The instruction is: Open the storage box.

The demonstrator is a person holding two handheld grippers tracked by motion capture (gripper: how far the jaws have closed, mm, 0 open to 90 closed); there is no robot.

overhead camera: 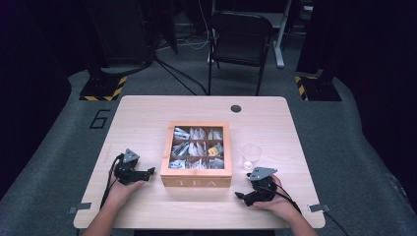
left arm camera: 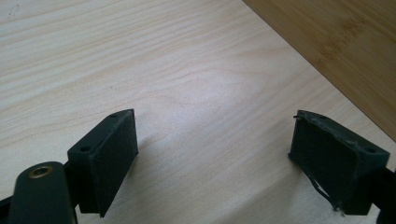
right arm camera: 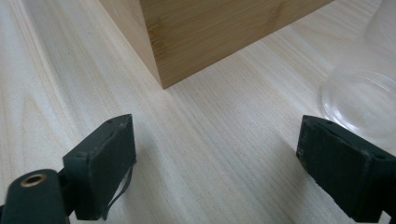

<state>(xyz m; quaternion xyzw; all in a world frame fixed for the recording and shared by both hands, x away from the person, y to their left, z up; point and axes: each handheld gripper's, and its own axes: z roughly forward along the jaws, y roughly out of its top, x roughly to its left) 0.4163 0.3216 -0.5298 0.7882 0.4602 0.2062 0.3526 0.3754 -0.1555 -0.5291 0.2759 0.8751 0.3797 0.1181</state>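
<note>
Two forearms are seen entering from the bottom edge of the high view. The left gripper (overhead camera: 147,172) is held in the left hand (overhead camera: 123,189), low over the surface, jaws directed toward the right of that view. The right gripper (overhead camera: 239,195) is held in the right hand (overhead camera: 278,201), jaws directed toward the left. In each gripper view, the two black jaws are shown spread wide apart, with nothing gripped between the pads (left arm camera: 114,161).

One tea box (overhead camera: 196,182), one glass (overhead camera: 251,156), two grippers (overhead camera: 147,173)
</note>
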